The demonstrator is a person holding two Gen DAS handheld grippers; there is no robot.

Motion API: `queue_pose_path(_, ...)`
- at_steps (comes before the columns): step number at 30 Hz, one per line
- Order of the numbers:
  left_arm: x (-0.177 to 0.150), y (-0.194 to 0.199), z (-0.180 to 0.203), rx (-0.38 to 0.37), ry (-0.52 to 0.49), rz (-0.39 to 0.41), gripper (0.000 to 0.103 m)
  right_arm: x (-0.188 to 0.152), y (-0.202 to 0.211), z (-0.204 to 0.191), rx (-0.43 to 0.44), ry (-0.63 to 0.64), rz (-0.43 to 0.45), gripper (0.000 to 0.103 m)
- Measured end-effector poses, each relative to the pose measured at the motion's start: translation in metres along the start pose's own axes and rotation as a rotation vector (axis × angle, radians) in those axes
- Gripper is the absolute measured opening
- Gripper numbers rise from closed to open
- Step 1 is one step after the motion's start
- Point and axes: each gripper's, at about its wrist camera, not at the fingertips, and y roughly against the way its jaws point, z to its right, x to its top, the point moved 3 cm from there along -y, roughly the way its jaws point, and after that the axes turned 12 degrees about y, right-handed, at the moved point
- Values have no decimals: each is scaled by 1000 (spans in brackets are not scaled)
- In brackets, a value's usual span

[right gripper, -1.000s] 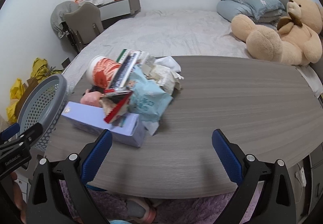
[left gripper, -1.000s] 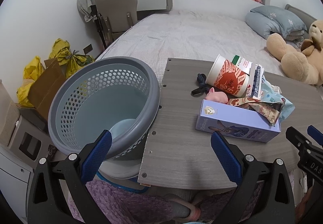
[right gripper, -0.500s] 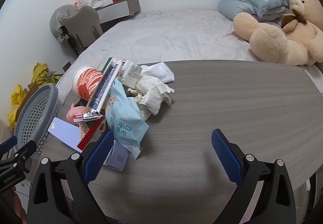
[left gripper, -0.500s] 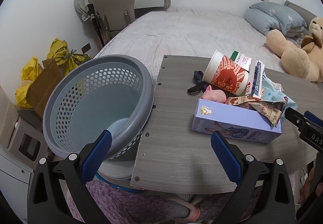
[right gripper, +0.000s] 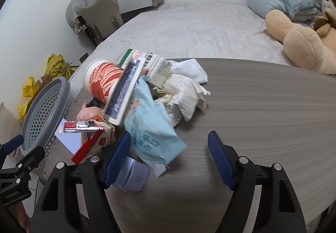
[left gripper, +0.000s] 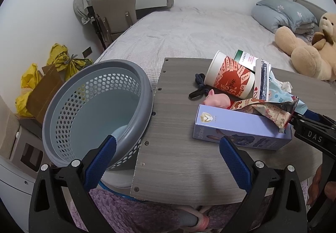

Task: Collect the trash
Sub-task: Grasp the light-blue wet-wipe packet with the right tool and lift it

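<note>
Now my right-hand view has slid across the grey wood-grain table [right gripper: 262,119] toward the heap of trash, which lay well ahead of the claw a second ago and now fills the near left of the frame. That tells me I am lining up on the first piece to collect.

The grey perforated plastic basket [left gripper: 98,111] sits tilted against the table's left edge, just past my left gripper [left gripper: 166,161]. That gripper hangs wide apart with nothing between its pads, and it has barely shifted.

The long lilac cardboard box [left gripper: 241,130] lies flat at the front of the heap, with the red-and-white paper cup [left gripper: 231,79] on its side behind it and a red snack wrapper [right gripper: 90,138] draped over it.

The pale blue wet-wipe pack [right gripper: 153,134] slumps over the box's near end, right in front of the right gripper [right gripper: 170,153].

The right gripper's jaws have just been closing and stand partly apart. The left pad [right gripper: 117,157] sits against the box's end and the pack's lower edge, while the right pad is over bare table, so nothing is clamped yet; I judge the pack to be the target.
</note>
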Motion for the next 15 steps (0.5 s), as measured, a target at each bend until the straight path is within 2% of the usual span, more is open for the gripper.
queue_pose_path(3, 0, 0, 2, -6, 1, 1, 97, 3, -3, -7, 26, 16, -5, 66)
queue_pose_path(5, 0, -1, 2, -8, -1, -1, 97, 5, -6, -11, 40, 25, -13, 55)
queue_pose_path(8, 1, -1, 1, -10, 1, -4, 97, 8, -10, -16, 60, 34, -15, 45)
queue_pose_path(11, 0, 0, 2, -19, 3, -7, 97, 8, -7, -19, 59, 44, -6, 38)
queue_pose_path(15, 0, 3, 3, -40, 2, -7, 97, 5, 4, -16, 52, 26, 16, 36)
